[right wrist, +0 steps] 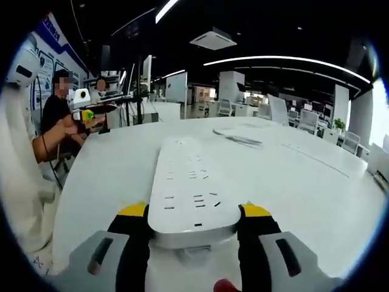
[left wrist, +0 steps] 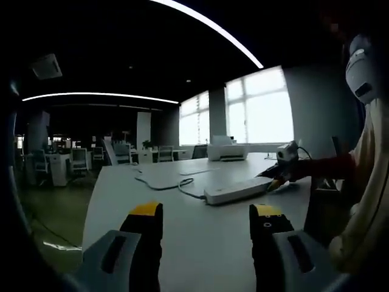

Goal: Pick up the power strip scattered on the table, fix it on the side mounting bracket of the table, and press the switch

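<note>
A long white power strip (left wrist: 237, 190) lies on the white table (left wrist: 182, 243), its cable (left wrist: 159, 181) curling off to the left. In the left gripper view my right gripper (left wrist: 278, 177) sits at the strip's right end, held out on a red-sleeved arm. In the right gripper view the power strip (right wrist: 191, 182) runs straight away from me, and my right gripper (right wrist: 194, 212) has its yellow-tipped jaws pressed against both sides of the near end. My left gripper (left wrist: 205, 211) hovers open over the near table, well short of the strip, with nothing between its jaws.
A white box-like device (left wrist: 226, 149) stands at the table's far edge under the bright windows. Flat sheets and cable (right wrist: 238, 136) lie farther along the table. Office desks and chairs (left wrist: 73, 161) fill the room beyond. A seated person (right wrist: 56, 109) is off the table's left side.
</note>
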{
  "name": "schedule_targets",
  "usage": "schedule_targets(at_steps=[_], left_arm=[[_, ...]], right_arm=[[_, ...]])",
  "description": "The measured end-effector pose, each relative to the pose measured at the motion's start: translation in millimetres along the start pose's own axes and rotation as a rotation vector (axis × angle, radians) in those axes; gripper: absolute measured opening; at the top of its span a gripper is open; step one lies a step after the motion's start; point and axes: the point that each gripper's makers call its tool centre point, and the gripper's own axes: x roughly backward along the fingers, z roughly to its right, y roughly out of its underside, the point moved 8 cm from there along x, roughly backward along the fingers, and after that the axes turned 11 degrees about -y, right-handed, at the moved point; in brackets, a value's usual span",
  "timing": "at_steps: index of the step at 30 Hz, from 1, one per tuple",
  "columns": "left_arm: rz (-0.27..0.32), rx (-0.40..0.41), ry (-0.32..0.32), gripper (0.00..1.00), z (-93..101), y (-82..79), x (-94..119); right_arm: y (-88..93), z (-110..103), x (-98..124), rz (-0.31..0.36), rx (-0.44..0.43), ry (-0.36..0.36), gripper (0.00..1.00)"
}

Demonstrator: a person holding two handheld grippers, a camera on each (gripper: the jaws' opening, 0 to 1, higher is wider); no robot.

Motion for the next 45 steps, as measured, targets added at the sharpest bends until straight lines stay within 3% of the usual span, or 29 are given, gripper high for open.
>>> schedule_targets(at_steps=[8,18,27,41,45], left_arm=[[-0.014,-0.001,0.003,0.62,1.3,2.4,-1],[-0.023,-0.01,0.014,0.62,3.5,1.2,-4],[-0.03,-0.017,0.022,0.62,4.6,0.1,-6],[-0.055,-0.01,-0.005,0.6,6.0,3.5,-10],[-0.074,-0.008,-0.027,0.6,5.0,4.8,-10]], right_arm=[[1.9,2,-1,0.0,-0.008,0.003,0.52],[-3.5,1,0,-0.06,-0.024,0.016,0.52],[-3.6,2,0,-0.057,-0.046,0.017,0.51],[-3.0,1,-1,-0.037,-0.209,-0.02,0.52],[-2.9,0,-1,-0.043,-0.212,-0.018,0.52]])
